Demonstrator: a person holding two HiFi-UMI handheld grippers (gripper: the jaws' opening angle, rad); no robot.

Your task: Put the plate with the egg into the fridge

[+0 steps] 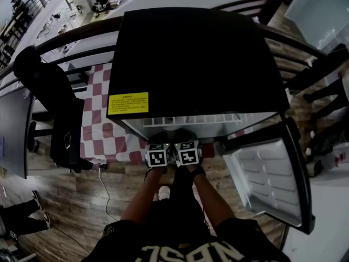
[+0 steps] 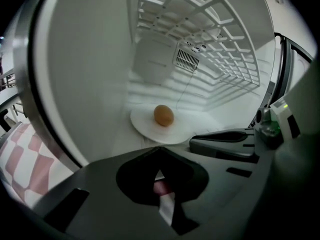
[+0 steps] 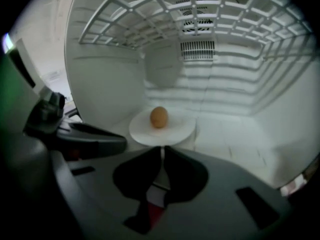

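Right gripper (image 3: 161, 151): jaws pressed almost together, seemingly pinching the near rim of the plate (image 3: 182, 129), which lies dead ahead. Left gripper (image 2: 159, 156): jaws shut, empty; plate ahead, slightly right. Plate is round, white and smooth, flat on the fridge (image 3: 105, 84) floor, with 1 matte brown egg (image 3: 159, 117) near its centre. White wire shelf (image 3: 200, 14) overhead. Judgement: release comes next; egg may roll.

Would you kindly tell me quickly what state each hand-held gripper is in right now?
Left hand-held gripper: closed, holding nothing.
Right hand-held gripper: closed, holding nothing; plate lies just ahead.
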